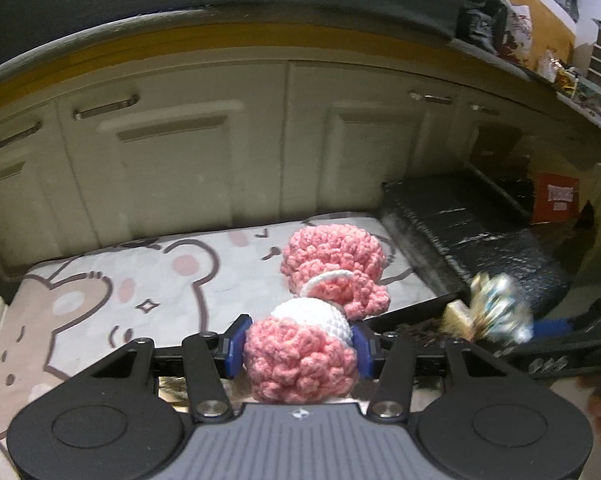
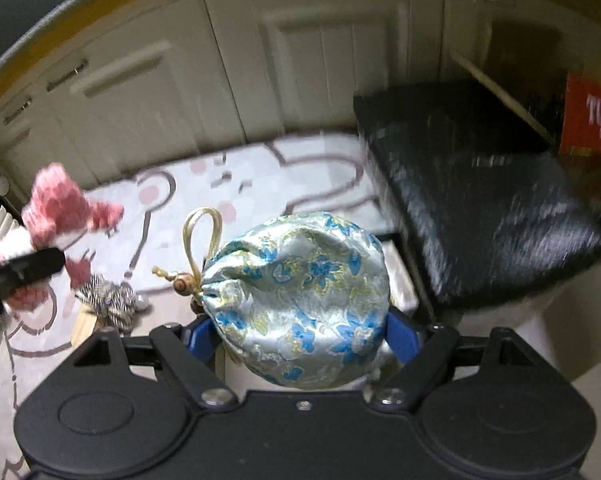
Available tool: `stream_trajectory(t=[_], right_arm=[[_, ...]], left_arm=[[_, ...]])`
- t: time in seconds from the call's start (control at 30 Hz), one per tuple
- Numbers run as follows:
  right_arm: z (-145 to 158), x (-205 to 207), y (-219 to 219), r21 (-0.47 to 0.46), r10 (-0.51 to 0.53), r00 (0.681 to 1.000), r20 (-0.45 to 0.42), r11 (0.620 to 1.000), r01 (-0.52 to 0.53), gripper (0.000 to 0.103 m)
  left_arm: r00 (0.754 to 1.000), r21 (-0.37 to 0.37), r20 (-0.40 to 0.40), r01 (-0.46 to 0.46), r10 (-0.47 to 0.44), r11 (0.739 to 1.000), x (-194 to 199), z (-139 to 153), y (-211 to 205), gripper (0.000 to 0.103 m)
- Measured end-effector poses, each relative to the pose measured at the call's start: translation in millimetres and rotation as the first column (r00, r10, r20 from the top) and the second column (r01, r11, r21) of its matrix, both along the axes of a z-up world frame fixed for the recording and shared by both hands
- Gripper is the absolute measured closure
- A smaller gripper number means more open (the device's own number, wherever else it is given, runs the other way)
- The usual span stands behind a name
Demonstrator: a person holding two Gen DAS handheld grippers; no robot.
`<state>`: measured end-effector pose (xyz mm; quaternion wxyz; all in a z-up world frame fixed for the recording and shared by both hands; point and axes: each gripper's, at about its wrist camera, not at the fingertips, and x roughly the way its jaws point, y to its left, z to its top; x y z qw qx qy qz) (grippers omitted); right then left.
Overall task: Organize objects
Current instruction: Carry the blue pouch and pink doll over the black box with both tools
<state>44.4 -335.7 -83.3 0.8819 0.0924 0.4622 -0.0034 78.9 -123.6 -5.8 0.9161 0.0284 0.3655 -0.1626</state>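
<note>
My left gripper is shut on a pink and white crocheted toy, held above a bear-print mat; the toy's far part hangs forward. My right gripper is shut on a silver pouch with blue flowers and a gold drawstring loop. The pouch shows blurred at the right of the left wrist view. The crocheted toy and left gripper show at the left of the right wrist view.
Cream cabinet doors stand behind the mat. A black padded stool sits right of the mat, with a red box behind it. A small striped object lies on the mat.
</note>
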Motion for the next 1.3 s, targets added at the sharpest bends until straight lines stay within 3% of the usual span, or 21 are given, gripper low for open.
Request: stream_trajectory(t=[0.33,0.47,0.53,0.77,0.93,1.3], right_arm=[[-55,11,18,0.006,0.076,0.982,-0.172,0.997,-0.076,0.017],[-68,15,15,0.111,0.092,0.974,-0.208,0.991,-0.069,0.010],[-69,15,13,0.132,0.099,0.972,-0.214,0.989,-0.071,0.005],[-50,13,-9,0.043,0.015,0.986,-0.167,0.999,-0.008,0.005],[-28,2,-42,0.027,-0.121,0.989,-0.090,0.992,0.124,0.006],[-6,-17,-87,0.159,-0.288,0.958,-0.007,0.945,0.285,0.008]], left_arm=[[0.998,-0.016,-0.004,0.066,-0.066,0.998,-1,-4,-22,0.051],[0.996,-0.009,-0.017,0.086,-0.086,0.996,3,-9,-27,0.051],[0.995,-0.003,-0.026,0.099,-0.099,0.995,4,-13,-30,0.051],[0.984,0.011,-0.044,0.171,-0.171,0.985,7,-22,-45,0.051],[0.958,0.039,-0.053,0.283,-0.281,0.958,4,-32,-66,0.051],[0.858,0.077,-0.153,0.505,-0.490,0.860,-3,-70,-121,0.051]])
